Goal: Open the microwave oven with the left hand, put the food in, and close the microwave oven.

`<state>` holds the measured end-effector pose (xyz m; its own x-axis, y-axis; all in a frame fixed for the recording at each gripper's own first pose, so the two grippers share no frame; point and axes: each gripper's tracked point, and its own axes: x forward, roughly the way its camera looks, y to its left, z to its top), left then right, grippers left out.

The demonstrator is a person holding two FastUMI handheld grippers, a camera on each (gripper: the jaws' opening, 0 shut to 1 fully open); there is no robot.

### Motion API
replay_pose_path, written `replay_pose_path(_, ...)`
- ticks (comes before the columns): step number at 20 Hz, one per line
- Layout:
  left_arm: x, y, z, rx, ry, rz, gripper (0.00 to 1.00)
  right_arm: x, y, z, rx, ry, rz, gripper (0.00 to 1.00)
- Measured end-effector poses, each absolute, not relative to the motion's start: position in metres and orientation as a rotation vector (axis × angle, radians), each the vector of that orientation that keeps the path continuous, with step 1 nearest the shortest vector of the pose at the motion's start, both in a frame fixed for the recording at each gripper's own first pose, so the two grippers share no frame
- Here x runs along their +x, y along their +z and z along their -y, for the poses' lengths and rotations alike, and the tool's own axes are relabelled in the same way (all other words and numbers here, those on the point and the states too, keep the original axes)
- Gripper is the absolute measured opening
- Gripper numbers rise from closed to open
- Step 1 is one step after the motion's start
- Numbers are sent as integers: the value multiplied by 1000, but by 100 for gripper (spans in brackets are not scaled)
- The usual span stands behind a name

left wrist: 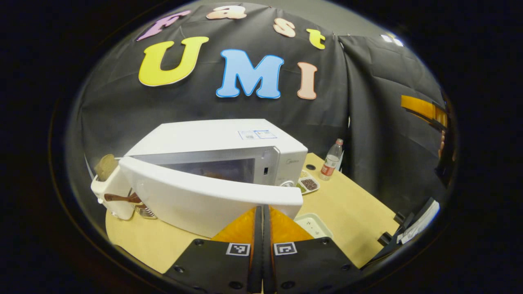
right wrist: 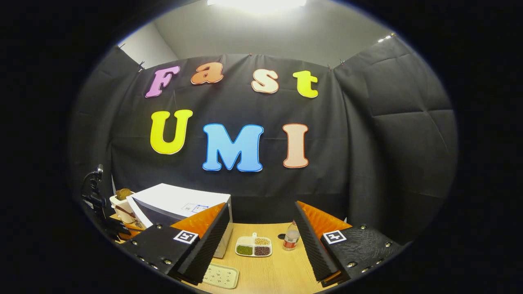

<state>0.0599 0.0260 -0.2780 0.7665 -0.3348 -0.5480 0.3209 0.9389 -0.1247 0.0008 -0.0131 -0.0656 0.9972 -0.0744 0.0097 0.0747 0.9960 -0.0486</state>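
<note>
Now, door: microwave door [left wrist: 204,192] is standing partly open, swinging out toward the near side, hinged on the left; the cavity [left wrist: 216,168] is showing dim behind it.
Microwave: microwave [left wrist: 229,143] is sitting on the table [left wrist: 347,212] at the far left, toaster [left wrist: 109,188] just beside it on the left.
Left gripper: left gripper [left wrist: 261,216] is sitting with fingers pressed together, nothing between them; tips are at the free edge of the door, touching or just beside it, cannot tell which.
Right gripper: right gripper [right wrist: 261,241] is hanging wide open, empty, well apart from the microwave, pointing at the far wall.
Food: something orange-brown is showing through the opening, maybe the food already inside, too dim to tell; a divided dish of beans [right wrist: 253,246] is sitting on the table to the right of the microwave, bottle [right wrist: 291,237] just right of it.
Near table: pale tray [right wrist: 220,275] is lying near the microwave's front corner.
Step guess: door is being pushed, open or shut unclear.
Risk 1: closed tips are only nudging the edge, so they could be slipping off and leaving the door ajar.
Risk 2: a hard push could be shoving the whole microwave into the toaster.
Risk 3: door swing could be clipping the pale tray.
Risk 4: if the food is not inside, closing now is ending the task wrong.
</note>
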Motion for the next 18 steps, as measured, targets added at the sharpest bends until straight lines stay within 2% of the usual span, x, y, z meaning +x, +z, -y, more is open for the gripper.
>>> replay_pose_path(12,108,-289,-4,-30,-293,-618,7,9,-79,30,-35,-101,-33,95)
replay_pose_path(18,127,-286,8,-154,-252,-611,7,19,-87,44,-8,-117,-53,95)
